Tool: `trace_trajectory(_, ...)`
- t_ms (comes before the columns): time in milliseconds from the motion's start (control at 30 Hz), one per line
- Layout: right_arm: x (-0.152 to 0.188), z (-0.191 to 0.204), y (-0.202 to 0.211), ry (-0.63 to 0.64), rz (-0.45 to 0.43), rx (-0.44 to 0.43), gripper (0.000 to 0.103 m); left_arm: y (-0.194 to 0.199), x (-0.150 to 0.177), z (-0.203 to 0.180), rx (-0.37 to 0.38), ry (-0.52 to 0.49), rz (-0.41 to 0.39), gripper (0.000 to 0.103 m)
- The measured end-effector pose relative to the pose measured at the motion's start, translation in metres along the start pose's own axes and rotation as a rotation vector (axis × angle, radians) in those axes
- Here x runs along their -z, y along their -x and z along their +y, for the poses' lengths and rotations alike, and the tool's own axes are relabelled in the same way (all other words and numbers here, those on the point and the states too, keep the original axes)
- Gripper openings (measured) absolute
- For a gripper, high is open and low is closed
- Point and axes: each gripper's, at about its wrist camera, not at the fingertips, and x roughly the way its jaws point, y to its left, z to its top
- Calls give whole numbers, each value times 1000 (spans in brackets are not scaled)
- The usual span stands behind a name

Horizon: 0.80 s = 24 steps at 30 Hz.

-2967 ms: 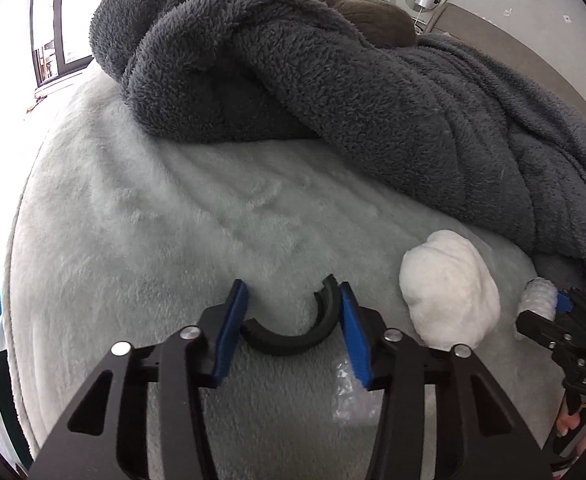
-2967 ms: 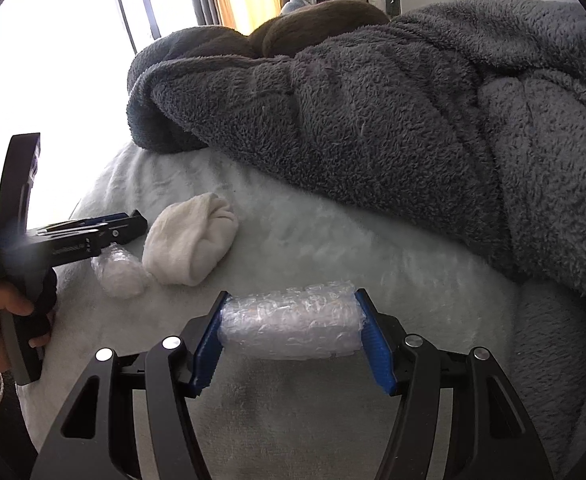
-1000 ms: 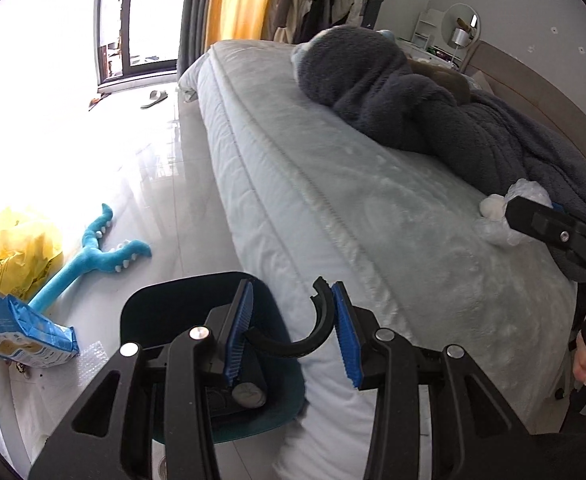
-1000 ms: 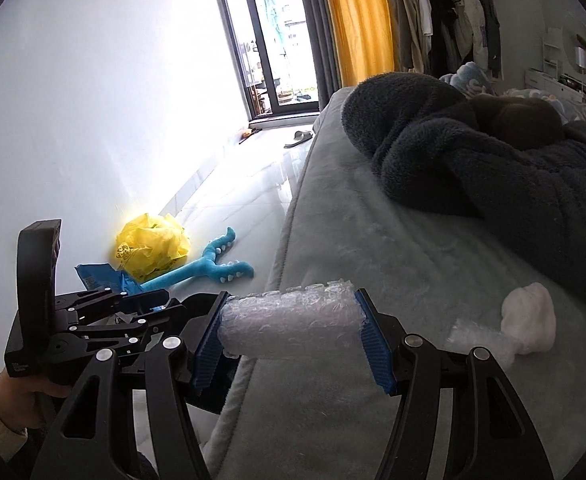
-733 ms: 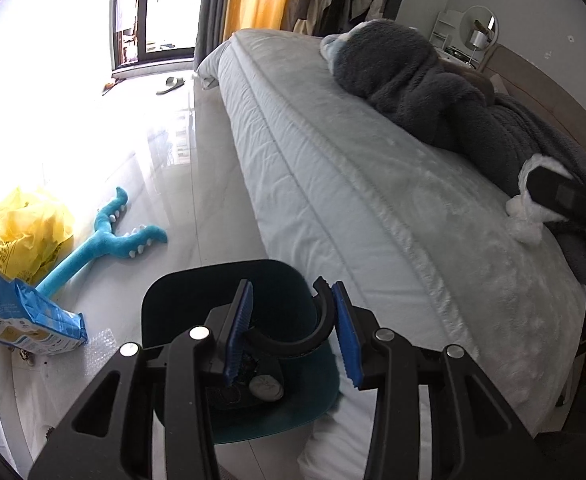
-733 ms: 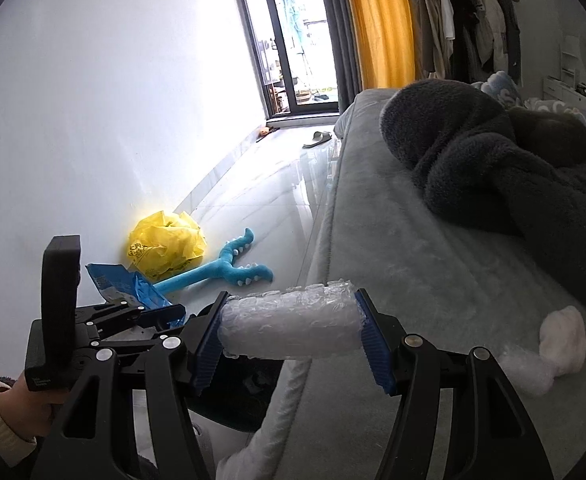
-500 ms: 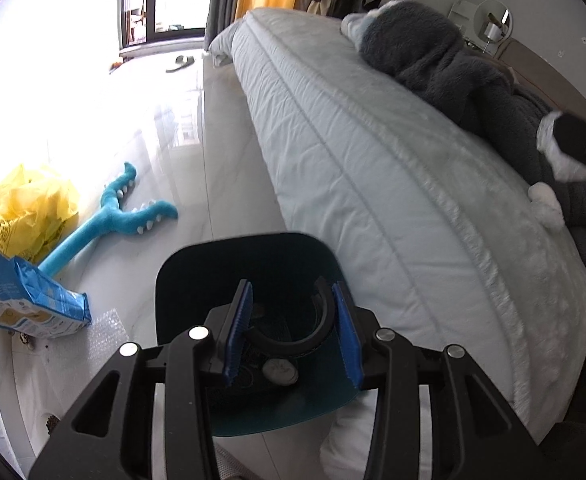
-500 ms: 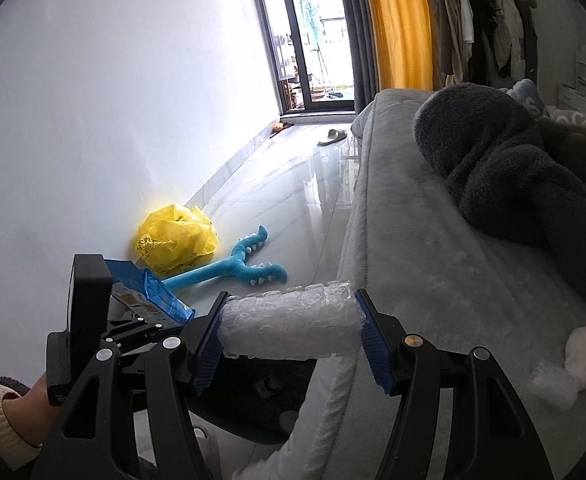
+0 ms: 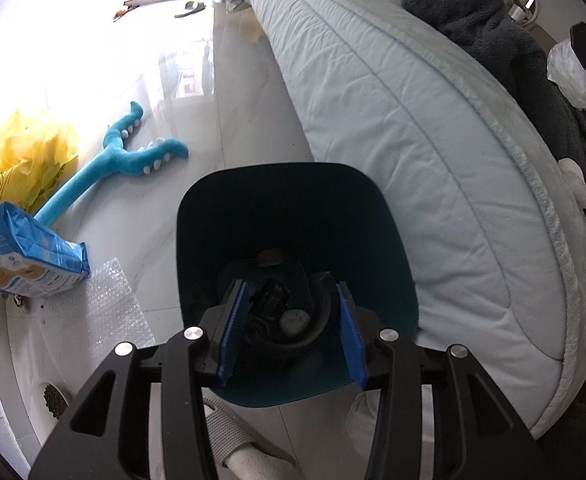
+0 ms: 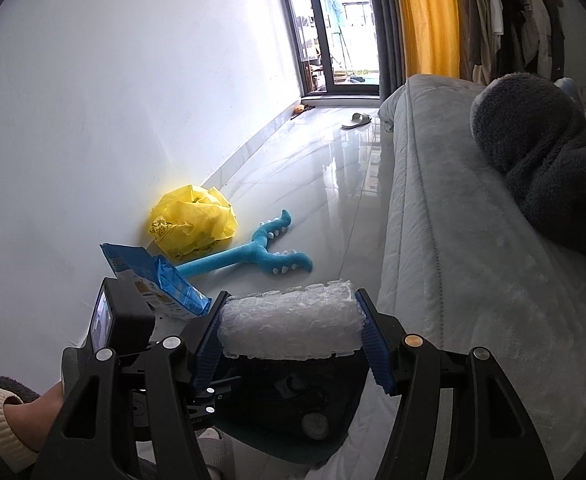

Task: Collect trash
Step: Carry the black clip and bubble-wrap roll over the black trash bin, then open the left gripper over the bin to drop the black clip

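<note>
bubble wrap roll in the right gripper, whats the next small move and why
Probably carry the bubble wrap roll a little forward and down over the teal bin, then open. The right gripper is clamped on it, and the bin's opening lies just below.

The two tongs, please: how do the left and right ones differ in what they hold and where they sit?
The right tongs clamp a roll of bubble wrap end to end; the left tongs have just been opening, and the curved black piece sits between the pads, seemingly loose. The left tongs point down into the teal bin; the right tongs hang above its rim, aimed along the floor. Both have blue ridged pads.
</note>
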Motion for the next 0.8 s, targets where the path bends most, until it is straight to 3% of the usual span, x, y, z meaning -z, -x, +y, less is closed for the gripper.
trace_trajectory(267,3,12,-31,-5,50,-8,62,14,-1,22,10,40,-35,80)
trace_trajectory(800,41,16,-109,-49,251,13,63,75,-14,47,-8,77,-247,88)
